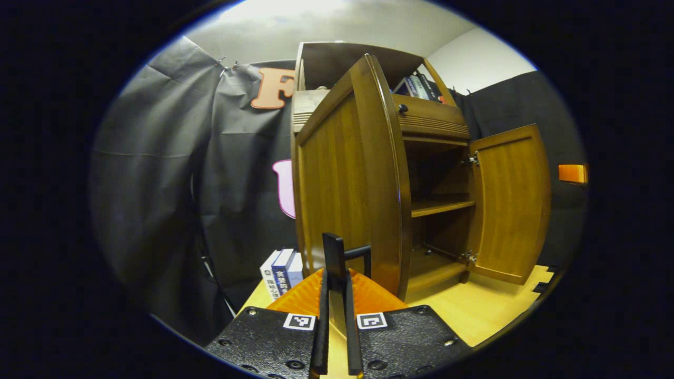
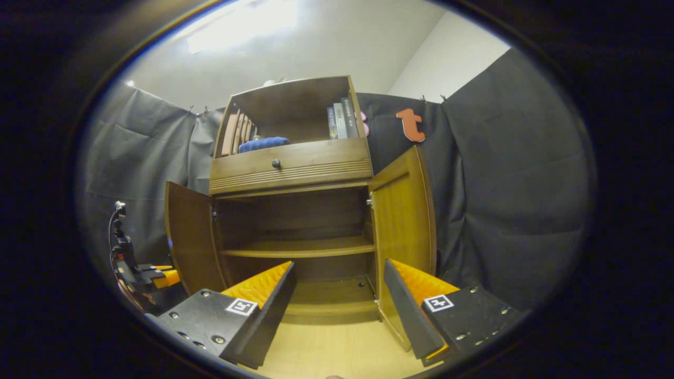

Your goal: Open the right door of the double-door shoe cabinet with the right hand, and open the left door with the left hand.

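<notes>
Gripping the left door's (image 1: 347,173) handle (image 1: 337,255), the left gripper (image 1: 337,295) has its fingers nearly closed. The right gripper (image 2: 337,295) gapes empty before the cabinet (image 2: 295,210), right door (image 2: 405,210) swung wide.

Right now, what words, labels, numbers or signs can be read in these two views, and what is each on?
No text can be read for certain.
Books beside the cabinet: print on the spines, too small to read.
Books on the top shelf: spine print blurred, unreadable.
Square markers: black-and-white patterns, no words or numbers.
</notes>
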The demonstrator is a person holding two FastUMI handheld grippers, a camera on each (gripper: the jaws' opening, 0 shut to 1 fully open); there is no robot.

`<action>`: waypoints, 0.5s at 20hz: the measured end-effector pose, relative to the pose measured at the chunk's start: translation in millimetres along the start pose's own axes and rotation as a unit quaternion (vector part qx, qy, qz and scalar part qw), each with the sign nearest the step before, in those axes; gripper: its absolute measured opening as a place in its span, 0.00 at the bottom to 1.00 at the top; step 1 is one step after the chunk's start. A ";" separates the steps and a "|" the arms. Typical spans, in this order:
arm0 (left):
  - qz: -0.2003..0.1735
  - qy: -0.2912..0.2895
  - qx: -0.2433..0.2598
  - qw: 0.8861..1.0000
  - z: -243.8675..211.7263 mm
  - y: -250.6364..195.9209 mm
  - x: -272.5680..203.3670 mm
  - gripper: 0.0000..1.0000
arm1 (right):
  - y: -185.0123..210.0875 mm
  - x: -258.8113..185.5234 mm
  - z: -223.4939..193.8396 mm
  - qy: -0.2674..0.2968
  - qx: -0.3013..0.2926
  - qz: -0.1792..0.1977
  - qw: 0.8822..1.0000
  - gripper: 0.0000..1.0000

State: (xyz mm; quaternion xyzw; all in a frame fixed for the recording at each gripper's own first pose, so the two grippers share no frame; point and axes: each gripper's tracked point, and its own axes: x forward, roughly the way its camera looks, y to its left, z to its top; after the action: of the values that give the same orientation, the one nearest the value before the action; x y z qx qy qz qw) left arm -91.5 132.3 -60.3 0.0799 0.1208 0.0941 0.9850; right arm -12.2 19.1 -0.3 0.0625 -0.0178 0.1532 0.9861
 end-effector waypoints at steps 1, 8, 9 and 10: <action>0.014 0.000 0.005 1.000 1.5 9.3 -0.4 0.12 | -0.4 0.6 2.0 -0.002 -0.003 -0.001 1.000 0.95; 0.015 0.004 0.003 1.000 0.4 55.8 -1.4 0.02 | 1.7 1.6 0.8 -0.002 0.008 0.001 1.000 0.99; 0.005 0.007 0.000 1.000 -2.7 62.1 -1.8 0.00 | 0.0 1.7 -0.9 -0.001 0.013 -0.002 1.000 0.99; -0.007 0.005 -0.008 1.000 -1.8 67.9 -2.6 0.00 | -2.0 2.8 -3.1 0.001 0.016 -0.005 1.000 0.99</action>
State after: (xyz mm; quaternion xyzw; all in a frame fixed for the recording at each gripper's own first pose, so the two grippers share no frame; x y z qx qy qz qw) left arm -105.7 197.8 -49.2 0.0705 0.1252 0.0889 0.9856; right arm -8.9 18.4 -3.4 0.0785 -0.0138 0.1485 0.9857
